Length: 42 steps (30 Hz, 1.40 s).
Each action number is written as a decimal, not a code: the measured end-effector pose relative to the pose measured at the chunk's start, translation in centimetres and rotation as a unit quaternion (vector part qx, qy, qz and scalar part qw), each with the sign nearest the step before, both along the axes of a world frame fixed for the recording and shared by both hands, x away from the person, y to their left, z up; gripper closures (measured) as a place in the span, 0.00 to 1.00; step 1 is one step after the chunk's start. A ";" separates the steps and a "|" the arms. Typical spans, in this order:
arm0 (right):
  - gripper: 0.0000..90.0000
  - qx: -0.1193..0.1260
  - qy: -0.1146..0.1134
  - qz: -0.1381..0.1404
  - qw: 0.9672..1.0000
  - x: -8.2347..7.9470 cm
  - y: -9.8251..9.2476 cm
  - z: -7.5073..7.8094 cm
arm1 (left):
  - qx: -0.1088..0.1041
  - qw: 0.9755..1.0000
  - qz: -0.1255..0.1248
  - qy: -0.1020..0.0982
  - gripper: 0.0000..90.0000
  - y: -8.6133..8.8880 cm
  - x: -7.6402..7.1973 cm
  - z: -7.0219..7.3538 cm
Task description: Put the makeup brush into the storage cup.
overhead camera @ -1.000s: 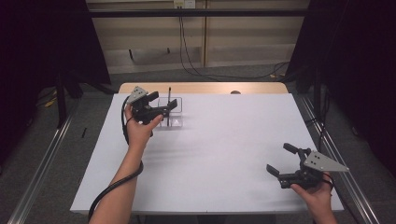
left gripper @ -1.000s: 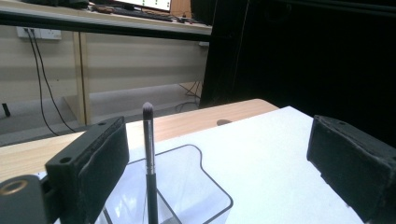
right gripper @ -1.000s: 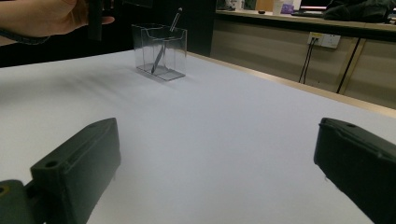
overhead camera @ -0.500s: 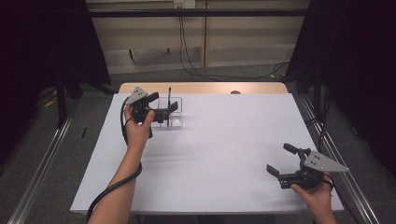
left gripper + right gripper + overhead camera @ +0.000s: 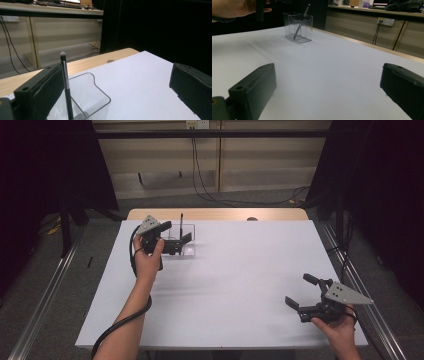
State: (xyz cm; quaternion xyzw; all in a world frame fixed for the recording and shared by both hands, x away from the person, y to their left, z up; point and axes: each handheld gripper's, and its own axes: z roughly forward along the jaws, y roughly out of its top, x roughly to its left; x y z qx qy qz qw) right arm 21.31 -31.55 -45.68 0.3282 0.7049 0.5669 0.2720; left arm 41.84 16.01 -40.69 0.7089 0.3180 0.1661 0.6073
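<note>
The box is clear, shiny plastic. The brush in it has a smooth, dark, shiny handle. The table top is white and matt, with a bare wood edge at the back. The jaw pads look black and dull.

Two handheld black grippers: the left gripper and the right gripper each carry a grey three-cornered plate dotted with small holes. A thick black cable trails along the person's bare left forearm (no sleeve visible). Seen close, the blocky jaws show a round hole near the tip and ribbed inner faces.
</note>
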 end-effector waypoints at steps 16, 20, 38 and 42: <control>0.00 0.006 0.008 0.000 1.000 0.1 0.1 -0.1 | 0.000 0.999 -0.034 -0.028 0.00 0.8 -1.7 -0.3; 0.00 0.008 0.008 0.001 1.000 0.1 0.1 -0.1 | -0.008 0.999 -0.037 -0.029 0.00 1.1 -2.1 -0.4; 0.00 0.019 0.010 0.002 1.000 0.2 0.0 -0.2 | -0.005 0.997 -0.056 -0.045 0.00 2.0 -4.1 -1.1; 0.00 0.022 0.010 0.005 1.000 0.2 0.0 -0.2 | -0.002 0.997 -0.061 -0.046 0.00 2.3 -4.4 -1.6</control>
